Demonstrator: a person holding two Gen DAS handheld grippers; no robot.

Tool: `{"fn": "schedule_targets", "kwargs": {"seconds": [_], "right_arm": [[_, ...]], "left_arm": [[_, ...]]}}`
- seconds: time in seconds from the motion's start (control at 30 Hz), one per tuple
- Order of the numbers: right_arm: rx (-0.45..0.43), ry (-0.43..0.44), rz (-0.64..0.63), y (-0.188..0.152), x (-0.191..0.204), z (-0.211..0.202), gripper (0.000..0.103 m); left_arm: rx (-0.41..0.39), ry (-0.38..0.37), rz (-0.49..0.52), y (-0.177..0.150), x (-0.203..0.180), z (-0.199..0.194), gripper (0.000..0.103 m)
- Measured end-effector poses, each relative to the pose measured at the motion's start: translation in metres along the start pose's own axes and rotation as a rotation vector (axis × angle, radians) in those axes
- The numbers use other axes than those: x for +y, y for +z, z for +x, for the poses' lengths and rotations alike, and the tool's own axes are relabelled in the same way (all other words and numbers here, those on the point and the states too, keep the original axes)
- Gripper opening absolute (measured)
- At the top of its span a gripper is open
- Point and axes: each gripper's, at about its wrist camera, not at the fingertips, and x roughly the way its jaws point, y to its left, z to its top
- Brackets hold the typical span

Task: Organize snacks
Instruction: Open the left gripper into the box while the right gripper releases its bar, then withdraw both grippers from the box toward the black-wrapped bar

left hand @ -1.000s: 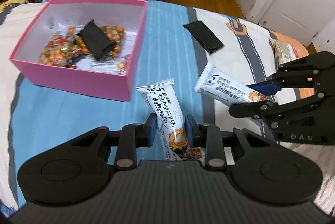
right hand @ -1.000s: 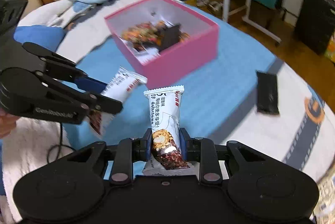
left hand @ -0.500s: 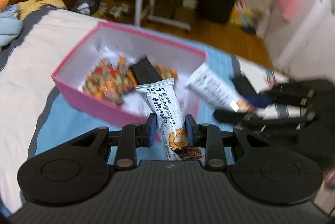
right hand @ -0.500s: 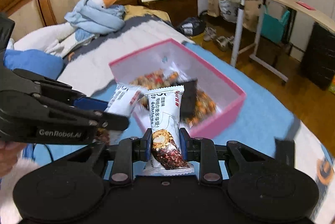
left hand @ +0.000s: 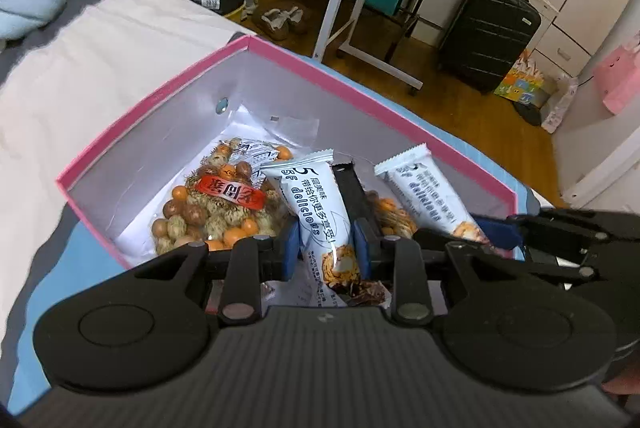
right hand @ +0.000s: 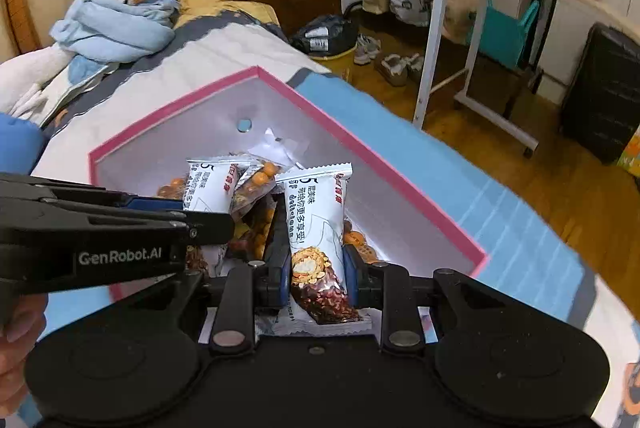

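Snack bars: my left hand-held gripper (left hand: 322,244) clamps one bar (left hand: 320,216), my right hand-held gripper (right hand: 316,268) clamps another bar (right hand: 316,224), both above the pink box (left hand: 360,96) ahead.

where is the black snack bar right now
In the left wrist view the black bar lies inside the pink box, on the peanut bags, showing between the two white bars held above it.

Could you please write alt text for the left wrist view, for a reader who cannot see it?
The left gripper clamps a white snack bar above an open pink box on a bed, and beside it the right gripper holds a matching bar. Inside lie bags of mixed nuts and a black packet.
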Motion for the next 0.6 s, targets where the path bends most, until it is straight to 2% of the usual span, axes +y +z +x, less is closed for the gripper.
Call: {"fn": "schedule_targets", "kwargs": {"seconds": [0.07,0.17,0.27,0.3,0.33,0.4,0.6], "right_arm": [[0.007,0.023,0.026,-0.001,-0.001,0.010,0.031],[0.014,-0.018,0.001,-0.003,0.005,0.021,0.031],[0.025,-0.023,-0.014,-0.005,0.006,0.028,0.034],[0.022,-0.030,-0.010,-0.006,0.005,0.029,0.037],[0.021,-0.040,-0.013,-0.007,0.005,0.029,0.048],[0.009,-0.068,-0.025,-0.009,0.006,0.027,0.056],[-0.055,-0.024,0.011,-0.022,-0.004,-0.007,0.056]], "left_arm": [[0.012,-0.024,-0.028,0.001,0.009,0.007,0.028],[0.011,-0.016,-0.015,0.000,0.012,0.017,0.028],[0.022,-0.011,0.013,-0.001,0.009,0.023,0.029],[0.018,-0.009,0.019,-0.002,0.007,0.024,0.031],[0.010,-0.002,0.024,-0.003,0.005,0.024,0.039],[-0.010,0.014,0.033,-0.006,0.003,0.021,0.045],[-0.057,0.008,0.070,-0.017,-0.004,-0.013,0.052]]}}
